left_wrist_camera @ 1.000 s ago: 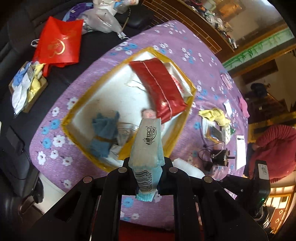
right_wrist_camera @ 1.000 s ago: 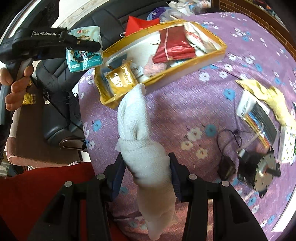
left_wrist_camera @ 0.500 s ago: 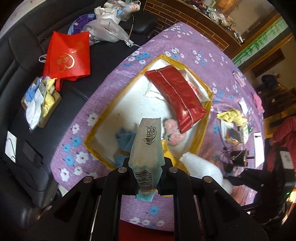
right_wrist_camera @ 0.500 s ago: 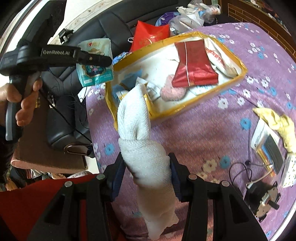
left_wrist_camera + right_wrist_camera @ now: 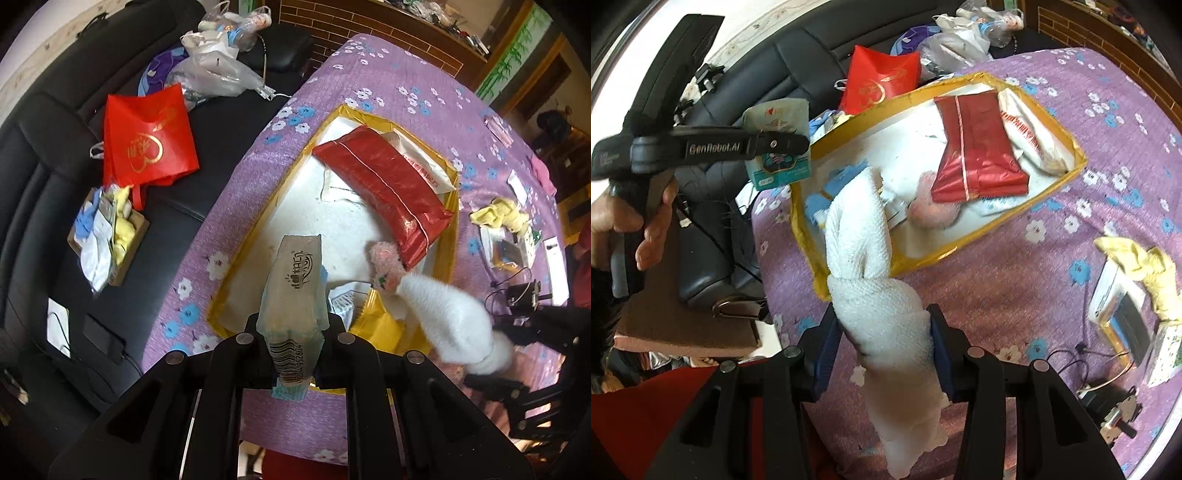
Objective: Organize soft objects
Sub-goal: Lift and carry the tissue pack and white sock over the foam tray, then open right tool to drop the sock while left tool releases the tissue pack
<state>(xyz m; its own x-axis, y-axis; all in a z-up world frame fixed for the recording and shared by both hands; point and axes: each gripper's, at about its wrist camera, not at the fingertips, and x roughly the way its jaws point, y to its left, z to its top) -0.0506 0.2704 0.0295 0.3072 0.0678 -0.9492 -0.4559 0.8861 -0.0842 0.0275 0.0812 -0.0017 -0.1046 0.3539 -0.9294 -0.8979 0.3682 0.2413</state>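
- Left gripper [image 5: 293, 338] clamped on tissue pack [image 5: 295, 291], held above near end of yellow-rimmed tray [image 5: 452, 236].
- Right gripper [image 5: 884, 326] pinching white towel [image 5: 864, 258], tip over tray's near corner, possibly touching.

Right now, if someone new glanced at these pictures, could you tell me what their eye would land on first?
Probably the white towel, clamped in the right gripper and reaching toward the yellow-rimmed tray on the purple flowered cloth. Next, the tissue pack pinched in the left gripper above the tray's near end. Inside the tray, a shiny red packet lies at the far side.
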